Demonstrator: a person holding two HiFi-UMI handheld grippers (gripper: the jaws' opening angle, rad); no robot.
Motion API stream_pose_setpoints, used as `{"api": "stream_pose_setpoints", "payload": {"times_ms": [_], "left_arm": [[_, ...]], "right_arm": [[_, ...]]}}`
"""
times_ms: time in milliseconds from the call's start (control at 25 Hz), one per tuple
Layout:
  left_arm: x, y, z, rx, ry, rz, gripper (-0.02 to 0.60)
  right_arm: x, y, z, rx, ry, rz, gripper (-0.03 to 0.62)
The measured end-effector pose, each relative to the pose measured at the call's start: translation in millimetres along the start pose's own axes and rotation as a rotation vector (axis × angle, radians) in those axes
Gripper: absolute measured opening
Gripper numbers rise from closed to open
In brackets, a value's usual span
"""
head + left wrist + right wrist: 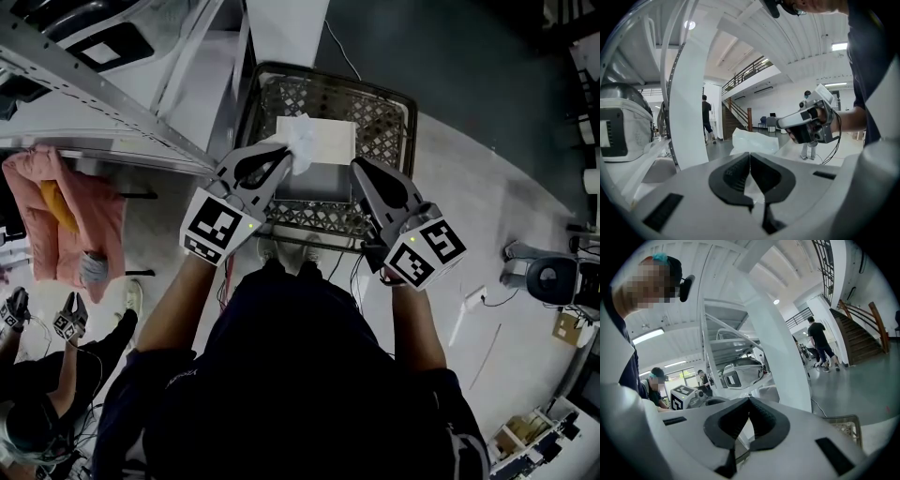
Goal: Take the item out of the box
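Observation:
A white box (330, 134) sits inside a black lattice crate (394, 101) on the floor. My left gripper (285, 156) is shut on a crumpled white plastic bag (303, 141), held just above the box's left part. In the left gripper view the jaws (750, 155) pinch the translucent bag (754, 139). My right gripper (357, 167) is at the box's right edge with its jaws together. In the right gripper view its tips (749, 400) meet, and a thin pale panel, apparently the box's flap, shows in the gap behind them.
A metal shelf (94, 75) stands to the crate's left with pink cloth (66, 220) beneath it. Another person with small grippers (66, 319) crouches at lower left. Cables and equipment (548, 277) lie on the floor to the right.

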State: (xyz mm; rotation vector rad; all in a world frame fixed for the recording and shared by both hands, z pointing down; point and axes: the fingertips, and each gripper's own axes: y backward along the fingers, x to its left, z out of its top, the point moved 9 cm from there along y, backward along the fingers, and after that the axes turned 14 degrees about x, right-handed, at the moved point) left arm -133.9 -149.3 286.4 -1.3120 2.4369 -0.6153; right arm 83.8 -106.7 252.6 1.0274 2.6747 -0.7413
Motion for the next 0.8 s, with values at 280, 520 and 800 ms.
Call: {"api": "stream_pose_setpoints", "payload": {"times_ms": [280,520,800], "left_arm": [[-1,-3,-3,0.009,0.003,-0.002,0.011],[-4,-6,-1,0.014,0.0,-0.011,0.011],[-7,-11,-2,0.009,-0.011,-0.018,0.011]], "right_arm": [[0,-1,-4,0.009,-0.008,0.005,0.025],[-2,0,-5,0.012,-0.009,0.007,0.025],[-4,-2,-11,0.016,-0.013,0.014,0.025]]}}
